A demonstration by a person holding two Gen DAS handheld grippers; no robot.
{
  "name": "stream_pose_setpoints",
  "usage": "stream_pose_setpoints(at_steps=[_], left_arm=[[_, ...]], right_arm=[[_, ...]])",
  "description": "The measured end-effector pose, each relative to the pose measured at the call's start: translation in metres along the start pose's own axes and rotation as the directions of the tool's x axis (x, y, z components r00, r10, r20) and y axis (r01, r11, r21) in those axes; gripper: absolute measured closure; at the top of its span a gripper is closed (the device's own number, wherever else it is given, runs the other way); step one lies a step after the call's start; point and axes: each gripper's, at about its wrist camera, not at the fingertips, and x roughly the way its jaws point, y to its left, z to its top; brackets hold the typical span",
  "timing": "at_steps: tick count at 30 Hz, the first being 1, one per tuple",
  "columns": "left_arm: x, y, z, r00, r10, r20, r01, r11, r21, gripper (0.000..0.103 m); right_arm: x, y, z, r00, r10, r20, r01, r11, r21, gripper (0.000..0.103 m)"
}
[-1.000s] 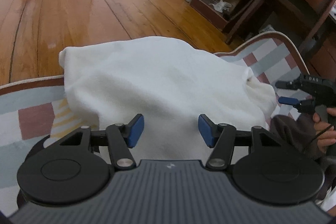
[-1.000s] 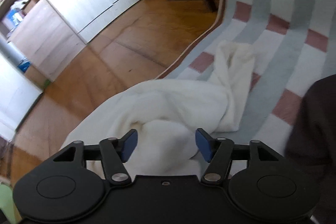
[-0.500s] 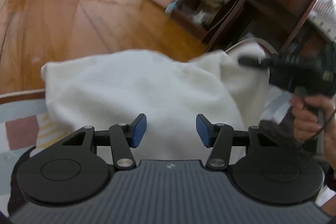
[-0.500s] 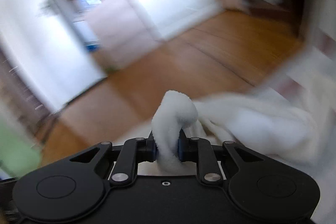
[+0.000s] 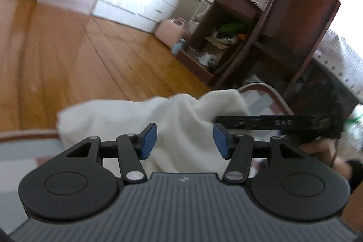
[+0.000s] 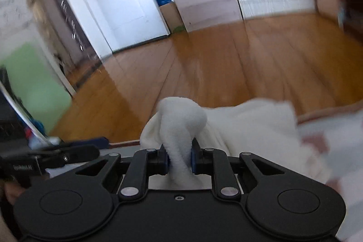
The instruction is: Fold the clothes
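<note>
At rug [image 5: 261, 101] edge by wood floor: white garment [image 5: 181, 119] bunched. R gripper [image 6: 179, 161] clamps a fold; L gripper [image 5: 182, 143] jaws apart, empty. Step: first fold. Next: L needs opposite corner.

Letters "DAS" on the side of the right hand-held gripper [image 5: 215, 120], rest of print blurred

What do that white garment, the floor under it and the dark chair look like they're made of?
Garment: soft, matte, fuzzy cloth, perhaps fleece or terry; it bunches thickly where pinched.
Floor: wood planks, glossy; the seams and window glare show.
Chair: dark reddish wood, smooth finish, apparently varnished; blur hides any grain.
</note>
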Motion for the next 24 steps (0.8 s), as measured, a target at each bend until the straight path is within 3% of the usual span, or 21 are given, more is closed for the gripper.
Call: stream_pose_setpoints(at_steps=[3,4,7,11,16,18,21,24], left_arm=[[0.015,0.010,-0.004,0.998,-0.058,-0.035,0.053,0.992,-0.115,0.048],[0.020,0.015,-0.005,0.997,-0.057,-0.044,0.050,0.988,-0.148,0.048],[0.017,0.028,-0.007,0.999,-0.014,-0.034,0.007,0.980,-0.198,0.048],[0.011,0.038,-0.007,0.999,0.010,-0.040,-0.018,0.978,-0.206,0.041],[0.042,0.018,-0.014,0.981,-0.050,-0.189,0.031,0.994,-0.103,0.027],[0.056,0.002,-0.020,0.969,0.000,-0.249,0.001,1.000,0.006,0.025],[0.073,-0.015,-0.027,0.957,0.109,-0.268,-0.067,0.985,0.159,0.026],[0.080,-0.025,-0.023,0.960,0.121,-0.254,-0.072,0.978,0.195,0.078]], right_arm=[[-0.003,0.011,-0.007,0.995,0.095,-0.030,-0.096,0.995,-0.013,0.082],[-0.001,0.018,-0.013,0.987,0.144,-0.076,-0.147,0.988,-0.044,0.082],[0.010,0.041,-0.036,0.971,0.144,-0.193,-0.183,0.962,-0.204,0.082],[0.022,0.053,-0.059,0.939,0.185,-0.291,-0.258,0.937,-0.236,0.082],[0.032,0.063,-0.075,0.888,0.257,-0.382,-0.354,0.912,-0.210,0.081],[0.037,0.066,-0.076,0.872,0.271,-0.407,-0.380,0.900,-0.215,0.081],[0.042,0.072,-0.079,0.857,0.273,-0.436,-0.403,0.883,-0.239,0.081],[0.043,0.070,-0.082,0.860,0.258,-0.441,-0.388,0.892,-0.234,0.075]])
